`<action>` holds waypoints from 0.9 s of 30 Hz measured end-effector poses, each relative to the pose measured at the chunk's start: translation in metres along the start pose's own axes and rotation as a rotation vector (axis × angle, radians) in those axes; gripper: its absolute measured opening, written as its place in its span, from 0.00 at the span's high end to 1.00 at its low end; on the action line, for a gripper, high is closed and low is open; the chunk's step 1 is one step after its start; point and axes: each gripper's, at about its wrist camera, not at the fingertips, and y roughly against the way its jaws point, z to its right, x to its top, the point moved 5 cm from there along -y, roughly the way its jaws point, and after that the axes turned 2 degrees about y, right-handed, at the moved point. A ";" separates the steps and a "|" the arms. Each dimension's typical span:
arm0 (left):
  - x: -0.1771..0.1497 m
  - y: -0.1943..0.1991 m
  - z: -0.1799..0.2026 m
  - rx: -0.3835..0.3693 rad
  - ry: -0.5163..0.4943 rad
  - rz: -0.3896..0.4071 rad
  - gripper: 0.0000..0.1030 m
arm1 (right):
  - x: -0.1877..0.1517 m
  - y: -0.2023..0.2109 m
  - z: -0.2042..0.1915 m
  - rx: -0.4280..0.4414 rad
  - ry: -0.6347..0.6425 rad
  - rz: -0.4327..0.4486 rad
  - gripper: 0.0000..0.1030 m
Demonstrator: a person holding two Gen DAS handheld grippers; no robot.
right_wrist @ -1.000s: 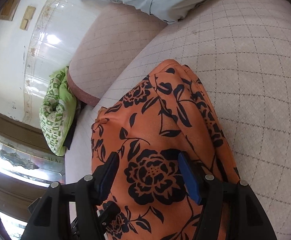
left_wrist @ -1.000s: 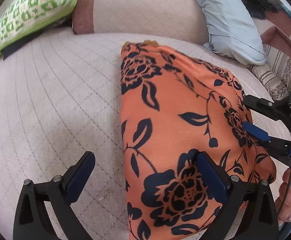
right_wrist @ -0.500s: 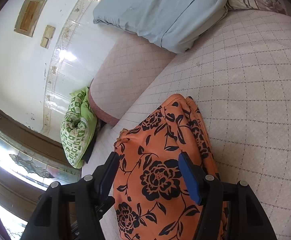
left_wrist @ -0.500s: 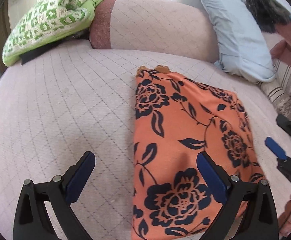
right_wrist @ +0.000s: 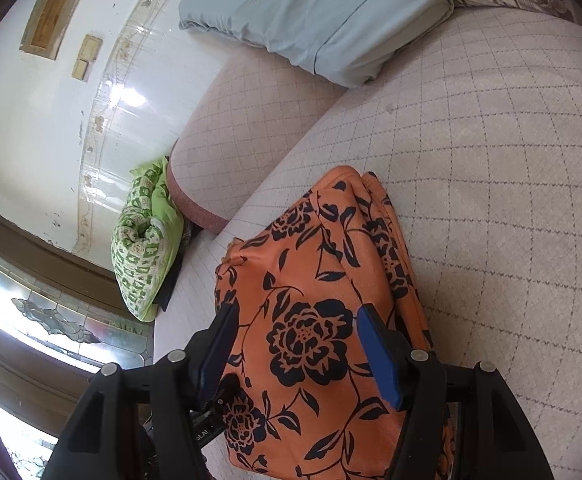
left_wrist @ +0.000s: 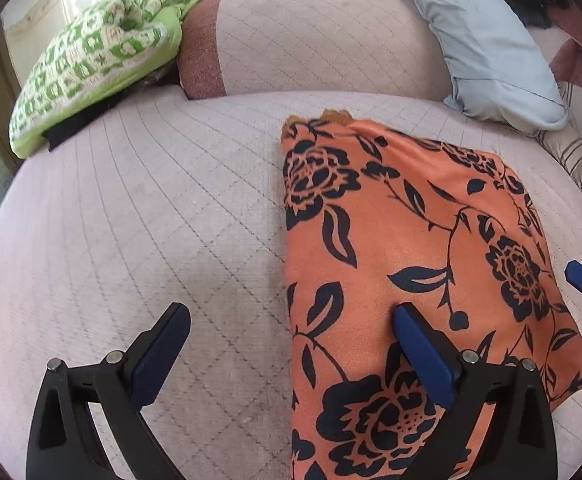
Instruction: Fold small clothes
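Your left tool (left_wrist: 287, 320) and right tool (right_wrist: 297, 320) hover gaping, empty, over folded orange floral garment (left_wrist: 403, 248) on quilted bed (left_wrist: 151, 208)

Right gripper (right_wrist: 295, 344) (jaws apart) now off the garment (left_wrist: 411, 248)

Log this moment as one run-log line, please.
step: fold check | orange floral garment: folded, flat on bed | left claw: open, empty | right claw: open, empty

Folded garment (left_wrist: 403, 248) on sofa seat (left_wrist: 139, 232), cushions (left_wrist: 487, 44) behind
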 end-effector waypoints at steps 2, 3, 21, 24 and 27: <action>-0.002 -0.003 0.000 -0.021 0.016 -0.009 0.02 | -0.004 -0.006 -0.001 -0.009 0.008 -0.021 0.37; -0.002 -0.003 -0.001 -0.027 0.019 -0.009 0.02 | -0.006 -0.010 0.000 -0.019 0.011 -0.037 0.37; 0.013 -0.011 -0.043 -0.037 0.097 0.015 0.02 | -0.018 -0.045 -0.034 -0.033 0.107 -0.046 0.35; 0.012 -0.011 -0.037 -0.002 0.055 0.036 0.02 | -0.024 -0.062 -0.033 -0.094 0.135 -0.095 0.36; 0.013 -0.009 -0.034 0.030 0.026 0.049 0.02 | -0.024 -0.061 -0.035 -0.100 0.150 -0.089 0.36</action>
